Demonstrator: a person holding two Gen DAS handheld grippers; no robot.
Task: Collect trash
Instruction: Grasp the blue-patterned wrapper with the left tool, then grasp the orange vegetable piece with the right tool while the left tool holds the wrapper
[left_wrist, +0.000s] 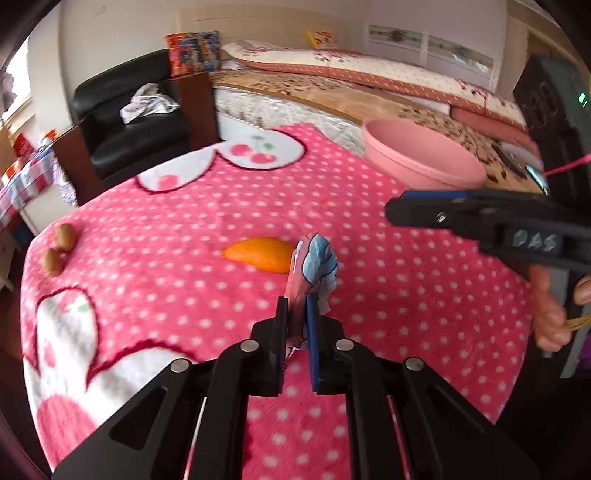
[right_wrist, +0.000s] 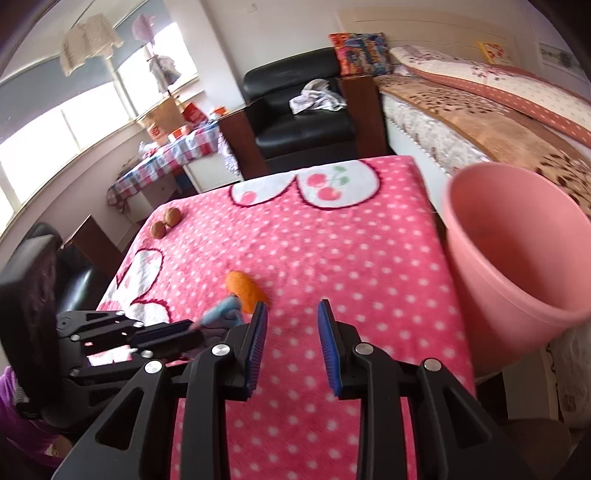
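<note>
My left gripper (left_wrist: 296, 306) is shut on a crumpled pink and blue wrapper (left_wrist: 314, 264) and holds it above the pink dotted blanket (left_wrist: 184, 258). The wrapper also shows in the right wrist view (right_wrist: 221, 314), in the left gripper (right_wrist: 192, 326). An orange peel (left_wrist: 258, 254) lies on the blanket just beyond it, also seen in the right wrist view (right_wrist: 245, 290). Two walnuts (left_wrist: 59, 247) lie at the far left edge. A pink bin (right_wrist: 517, 258) stands at the table's right side. My right gripper (right_wrist: 292, 314) is open and empty over the blanket, left of the bin.
A black armchair (right_wrist: 299, 122) with crumpled cloth stands beyond the table. A bed (left_wrist: 369, 85) runs behind and to the right. A checked side table (right_wrist: 166, 162) with boxes stands by the window. The right gripper (left_wrist: 424, 206) reaches in from the right in the left wrist view.
</note>
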